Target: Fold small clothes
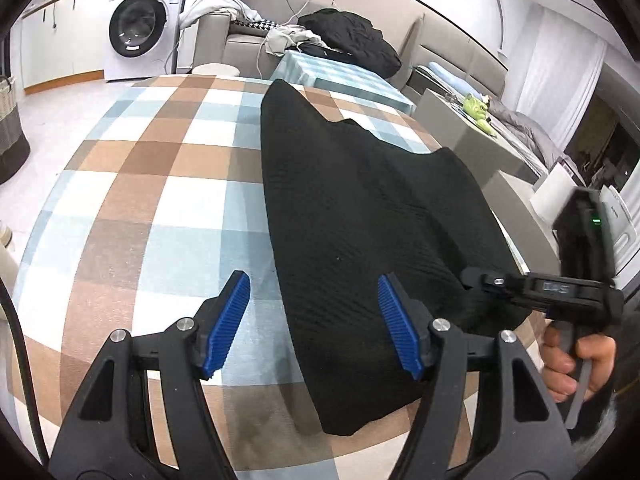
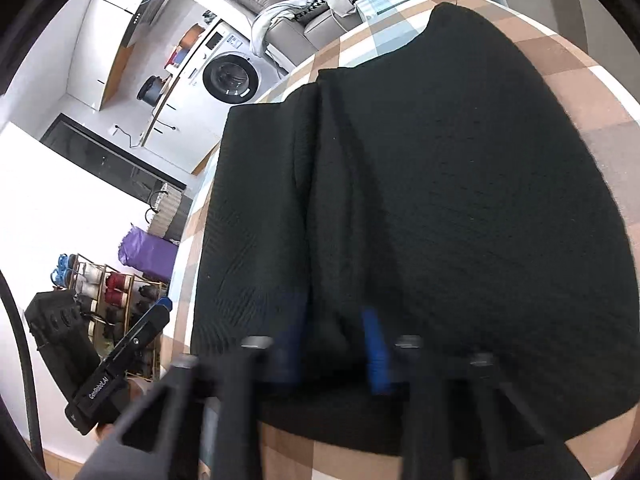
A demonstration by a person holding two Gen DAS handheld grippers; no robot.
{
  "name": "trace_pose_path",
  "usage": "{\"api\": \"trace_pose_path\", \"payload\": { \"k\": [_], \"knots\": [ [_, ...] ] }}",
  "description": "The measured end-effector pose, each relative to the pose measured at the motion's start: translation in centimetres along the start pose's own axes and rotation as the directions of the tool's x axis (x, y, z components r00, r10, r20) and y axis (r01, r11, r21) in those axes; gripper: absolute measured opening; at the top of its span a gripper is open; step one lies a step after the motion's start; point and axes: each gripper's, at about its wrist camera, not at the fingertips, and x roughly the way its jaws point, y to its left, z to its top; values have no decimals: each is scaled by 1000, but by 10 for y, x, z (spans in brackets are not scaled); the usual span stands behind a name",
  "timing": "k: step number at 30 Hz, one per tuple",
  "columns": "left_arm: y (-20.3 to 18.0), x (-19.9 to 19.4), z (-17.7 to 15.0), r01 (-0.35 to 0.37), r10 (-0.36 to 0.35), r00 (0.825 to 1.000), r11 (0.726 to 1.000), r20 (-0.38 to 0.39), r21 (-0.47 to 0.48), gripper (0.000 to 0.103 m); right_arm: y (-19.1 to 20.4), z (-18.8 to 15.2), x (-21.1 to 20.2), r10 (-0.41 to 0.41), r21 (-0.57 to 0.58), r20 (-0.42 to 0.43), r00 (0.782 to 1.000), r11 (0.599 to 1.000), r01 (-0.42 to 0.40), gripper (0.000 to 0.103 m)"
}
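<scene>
A black knit garment (image 1: 360,216) lies on the checked tablecloth (image 1: 160,184), stretching from the near edge toward the far side. My left gripper (image 1: 314,320) is open, its blue pads (image 1: 228,320) straddling the garment's left edge just above the cloth. My right gripper (image 1: 480,280) shows at the garment's right edge in the left wrist view. In the right wrist view the garment (image 2: 440,180) is folded over on its left, and my right gripper (image 2: 332,344) has a bunch of the fabric between its blurred blue pads (image 2: 374,348).
A washing machine (image 1: 138,28) stands beyond the table. A sofa (image 1: 240,36) with piled clothes and a second checked table (image 1: 340,76) lie behind. A shoe rack (image 2: 108,292) stands on the floor at left.
</scene>
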Motion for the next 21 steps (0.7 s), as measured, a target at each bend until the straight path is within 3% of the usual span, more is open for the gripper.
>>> {"api": "trace_pose_path", "payload": {
  "k": [2, 4, 6, 8, 11, 13, 15, 16, 21],
  "knots": [
    [1, -3, 0, 0, 0, 1000, 1000, 9, -2, 64, 20, -2, -25, 105, -54, 53, 993, 993, -102, 13],
    [1, -5, 2, 13, -13, 1000, 1000, 14, 11, 64, 39, -9, -54, 138, -113, 100, 985, 986, -126, 13],
    [-3, -3, 0, 24, -24, 1000, 999, 5, 30, 64, 40, -15, -61, 101, -112, 107, 989, 990, -89, 13],
    [-12, 4, -3, 34, -33, 999, 998, -15, 51, 64, 29, -24, -51, -24, -114, 78, 997, 993, 33, 14],
    [-20, 17, -12, 52, -44, 996, 994, -78, 100, 64, 1, -30, -24, -171, -66, -14, 985, 983, 169, 18],
    [-28, 24, -21, 37, -22, 994, 988, -102, 150, 64, -7, -27, -28, -161, -40, -3, 987, 986, 161, 19],
    [-33, 26, -30, 41, -18, 992, 981, -121, 190, 64, 0, -21, -43, -159, -41, 65, 985, 986, 162, 36],
    [-34, 28, -34, 44, -18, 991, 979, -130, 197, 64, 3, -17, -46, -150, -44, 92, 984, 987, 154, 39],
    [-41, 36, -45, 39, -10, 990, 978, -142, 204, 64, 26, 5, -26, -87, -117, 76, 993, 988, 96, 41]
  ]
}}
